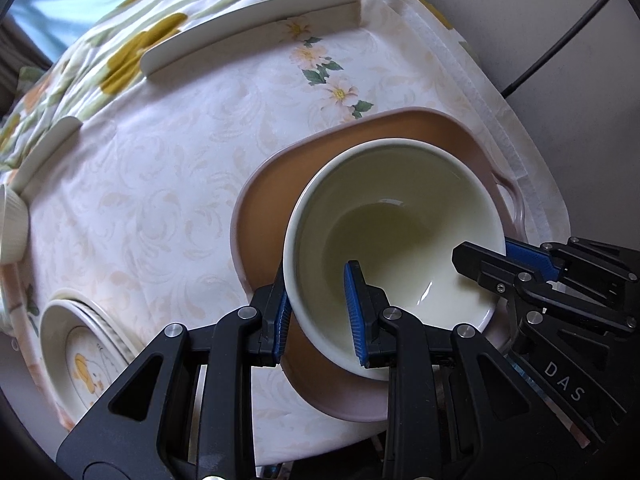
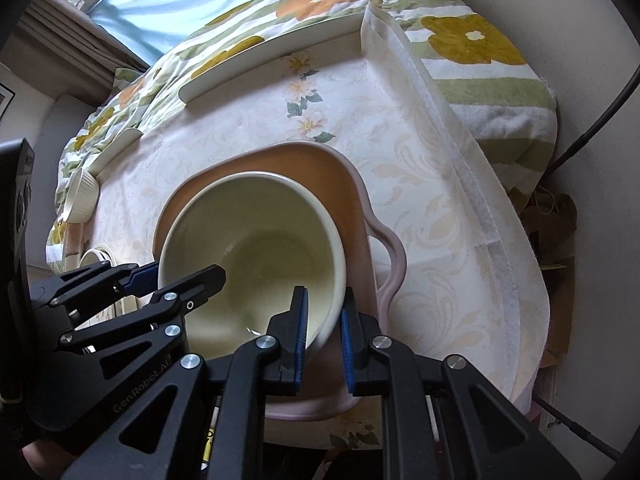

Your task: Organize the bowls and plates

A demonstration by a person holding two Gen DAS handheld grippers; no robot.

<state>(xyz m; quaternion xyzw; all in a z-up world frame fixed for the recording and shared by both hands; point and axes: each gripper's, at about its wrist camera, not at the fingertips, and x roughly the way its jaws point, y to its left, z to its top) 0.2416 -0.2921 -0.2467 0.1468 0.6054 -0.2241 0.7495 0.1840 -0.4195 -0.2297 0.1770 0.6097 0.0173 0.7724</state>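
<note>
A cream bowl [image 1: 396, 232] [image 2: 260, 248], empty inside, stands over a pinkish-tan plate with a loop handle [image 1: 272, 184] [image 2: 352, 208]. Whether its foot touches the plate is hidden. My left gripper [image 1: 316, 276] is shut on the bowl's near-left rim, one blue pad inside and one outside. My right gripper [image 2: 325, 296] is shut on the opposite rim in the same way. Each wrist view also shows the other gripper on the bowl: the right gripper [image 1: 502, 250] at the far right, the left gripper [image 2: 168, 272] at the left.
A stack of plates with a yellow picture [image 1: 88, 360] lies at the cloth's lower left. A ribbed white bowl [image 1: 12, 228] [image 2: 82, 196] sits at the left edge. A long white dish [image 1: 248, 28] [image 2: 272, 68] lies at the far side by a floral blanket.
</note>
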